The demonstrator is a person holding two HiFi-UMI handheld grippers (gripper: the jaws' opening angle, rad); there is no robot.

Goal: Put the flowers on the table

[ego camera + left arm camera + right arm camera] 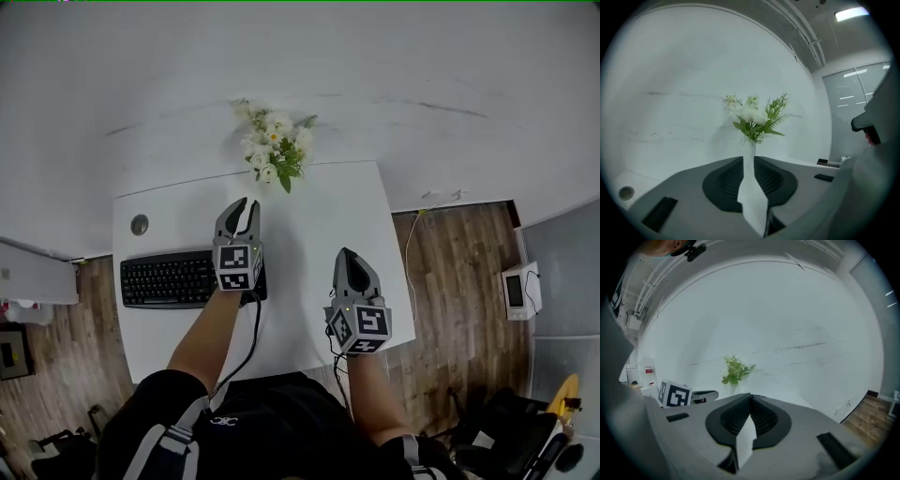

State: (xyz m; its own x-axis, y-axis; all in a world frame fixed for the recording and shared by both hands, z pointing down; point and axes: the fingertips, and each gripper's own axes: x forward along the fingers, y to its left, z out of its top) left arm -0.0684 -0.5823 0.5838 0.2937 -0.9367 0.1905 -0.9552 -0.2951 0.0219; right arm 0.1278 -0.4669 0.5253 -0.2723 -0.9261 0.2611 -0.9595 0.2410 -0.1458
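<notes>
Nearest are the two grippers, both held over the near half of the table [319, 216] and pointing roughly level toward the wall; the right gripper [349, 255] has its jaws together at the tips with nothing between them, which suits a hand that has no part in carrying just now; it sits a little behind and to the right of the other. The left gripper [749, 159] has its jaws only narrowly apart, a thin slit with nothing in it, and I judge it empty; the slit lines up almost exactly with the flowers ahead, so this looks like the hand that serves the bouquet.

Just to the left of the left jaws lies a black keyboard [178, 278], touching nothing but the tabletop; beyond it, further left and ahead, is a small round hole [140, 224] in the table; neither lies on the line from jaws to bouquet.

Straight ahead of both pairs of jaws, well apart from them, the flowers [272, 150] stand upright at the far edge of the table, white blooms and green leaves in what seems a slim pale vase, close to the wall [450, 75]; the task's placing therefore looks done, and upright against the wall is a stable place for a top-heavy bunch. To the right of the right jaws, off the table, a cable [410, 253] trails down to the wooden floor [459, 272], where a small white device [518, 289] sits.
</notes>
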